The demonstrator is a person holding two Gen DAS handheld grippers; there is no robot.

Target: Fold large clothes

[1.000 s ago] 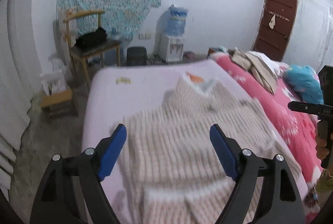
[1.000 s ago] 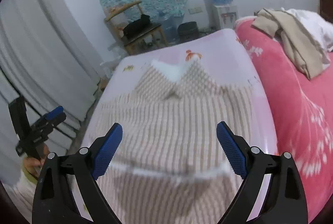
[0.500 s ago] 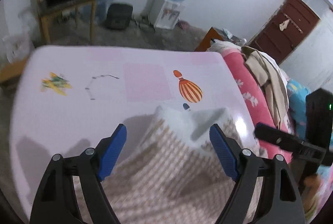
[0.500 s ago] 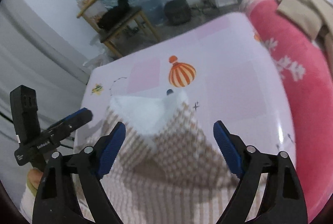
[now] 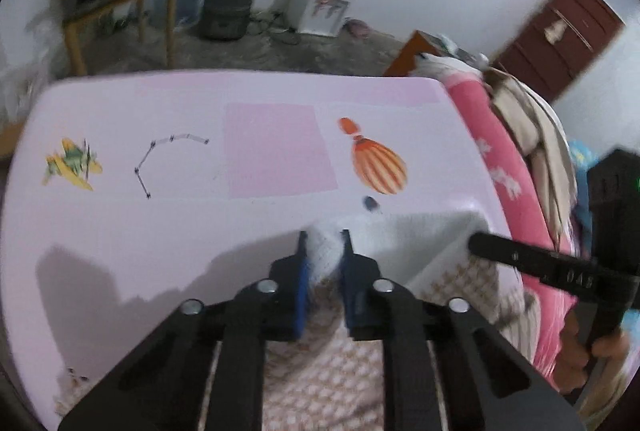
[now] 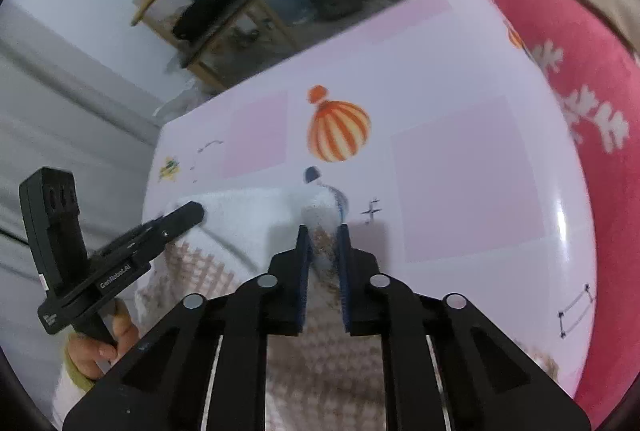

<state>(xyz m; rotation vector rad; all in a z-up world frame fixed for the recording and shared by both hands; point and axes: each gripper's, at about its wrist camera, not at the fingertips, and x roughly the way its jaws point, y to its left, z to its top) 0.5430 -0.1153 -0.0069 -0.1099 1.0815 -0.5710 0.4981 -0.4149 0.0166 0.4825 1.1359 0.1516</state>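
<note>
the fold looked barely begun: the striped knit garment (image 5: 320,371) lay on the pale pink sheet (image 5: 160,231) of the bed, its white far edge (image 5: 420,227) raised a little between two grips, and no finished fold could be seen from either camera, so nearly all the folding seemed left to do. going left to right, the left gripper (image 5: 324,243) pointed down at the far left corner of that white edge, its jaws closing to a narrow gap with a bunch of white fleecy fabric pinched between the blue pads (image 5: 302,283); in the right wrist view the same tool (image 6: 176,217) showed at the left, its tip on the edge of the white cloth, with the person's hand (image 6: 100,347) on its handle. the printed orange balloon (image 5: 378,165) lay on bare sheet just beyond the garment. further right, the right gripper (image 6: 322,241) had its jaws closing likewise, nearly together, and the brown-and-white knit at the other far corner was caught between its pads (image 6: 304,271); from the left wrist view its black finger (image 5: 520,259) reached onto the white edge from the right. beside the sheet on the right lay a pink blanket (image 6: 580,111) with clothes heaped on it. judged from this, both far corners were gripped and the next step would be to carry them over the body of the garment.
</note>
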